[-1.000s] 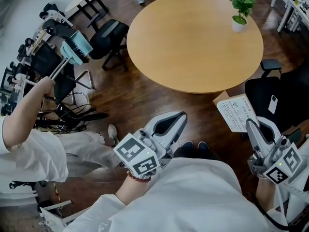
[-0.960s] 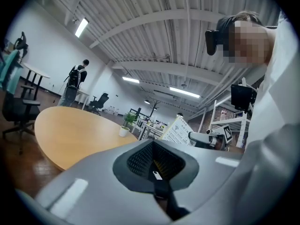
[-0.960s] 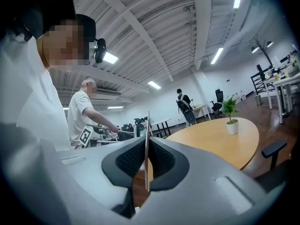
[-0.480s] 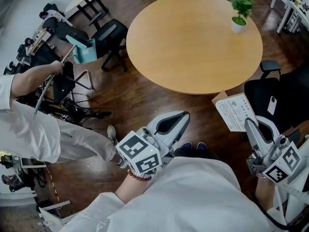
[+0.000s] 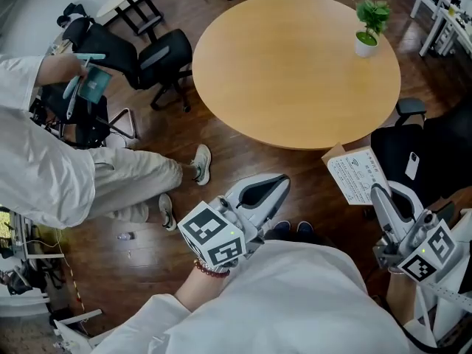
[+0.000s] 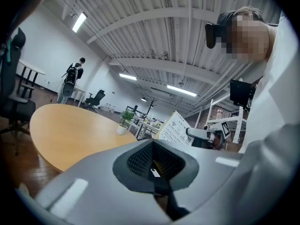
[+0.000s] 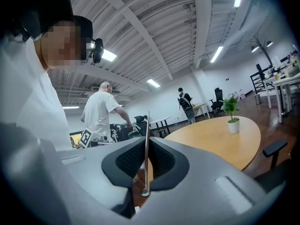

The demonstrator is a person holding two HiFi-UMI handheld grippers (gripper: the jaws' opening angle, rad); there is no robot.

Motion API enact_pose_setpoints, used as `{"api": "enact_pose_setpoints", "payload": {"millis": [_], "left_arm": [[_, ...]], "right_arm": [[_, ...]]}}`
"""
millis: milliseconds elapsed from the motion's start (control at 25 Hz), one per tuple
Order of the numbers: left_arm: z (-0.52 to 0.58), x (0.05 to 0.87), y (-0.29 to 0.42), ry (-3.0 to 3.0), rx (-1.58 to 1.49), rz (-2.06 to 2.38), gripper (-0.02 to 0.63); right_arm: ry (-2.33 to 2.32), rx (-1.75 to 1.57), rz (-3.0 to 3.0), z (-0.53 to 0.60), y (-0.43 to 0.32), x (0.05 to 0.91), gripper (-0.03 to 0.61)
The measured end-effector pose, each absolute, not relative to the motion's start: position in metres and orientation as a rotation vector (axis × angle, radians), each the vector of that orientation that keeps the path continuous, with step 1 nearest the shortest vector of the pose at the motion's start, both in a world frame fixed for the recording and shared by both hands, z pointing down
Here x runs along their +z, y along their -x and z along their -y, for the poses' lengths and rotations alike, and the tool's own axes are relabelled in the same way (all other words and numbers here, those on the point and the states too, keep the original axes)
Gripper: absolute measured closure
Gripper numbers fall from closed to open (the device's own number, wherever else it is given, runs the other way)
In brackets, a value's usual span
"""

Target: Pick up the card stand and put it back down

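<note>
The card stand [image 5: 357, 174], a white printed sheet in a clear holder, hangs above the wood floor just off the round table's near edge. My right gripper [image 5: 377, 192] is shut on it. In the right gripper view the card stand [image 7: 146, 144] shows edge-on as a thin upright line, pinched between the dark pads. My left gripper [image 5: 274, 181] hovers over the floor in front of my body, jaws together with nothing between them. From the left gripper [image 6: 154, 163] view, the card stand [image 6: 176, 127] and the right gripper [image 6: 206, 136] are visible off to the right.
A round wooden table [image 5: 295, 72] carries a small potted plant [image 5: 369, 22] at its far right. Black chairs stand at the left [image 5: 158, 57] and right [image 5: 413, 150]. A person in white [image 5: 44, 161] holds a teal brush [image 5: 90, 85] at the left, beside cluttered equipment.
The person at the left has stepped further into view and brought the teal brush down and closer to their body. Both grippers and the card stand have kept their places.
</note>
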State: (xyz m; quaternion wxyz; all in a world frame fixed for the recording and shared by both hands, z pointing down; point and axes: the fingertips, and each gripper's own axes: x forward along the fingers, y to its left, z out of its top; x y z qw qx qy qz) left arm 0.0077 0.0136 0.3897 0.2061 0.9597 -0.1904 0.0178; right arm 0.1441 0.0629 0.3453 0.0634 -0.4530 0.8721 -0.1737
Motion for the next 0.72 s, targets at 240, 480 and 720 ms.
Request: {"api": "enact_pose_setpoints", "payload": {"millis": [240,480,720], "left_arm": [[-0.008,0.399,0.003,-2.676,0.018,0.482,0.614],[-0.002,0.391,0.044,-2.682,0.042,0.436,0.614],[0.02,0.407,0.054,-2.641,0.055,0.45,0.614]], "right_arm": [[1.414,-0.507,-2.615,-0.053,-0.135,0.341,0.557],[1.427,-0.465,-2.565,-0.046,-0.098,0.332,0.557],[1.382,-0.603,-2.585,-0.004,-0.092,0.372,0.557]]}}
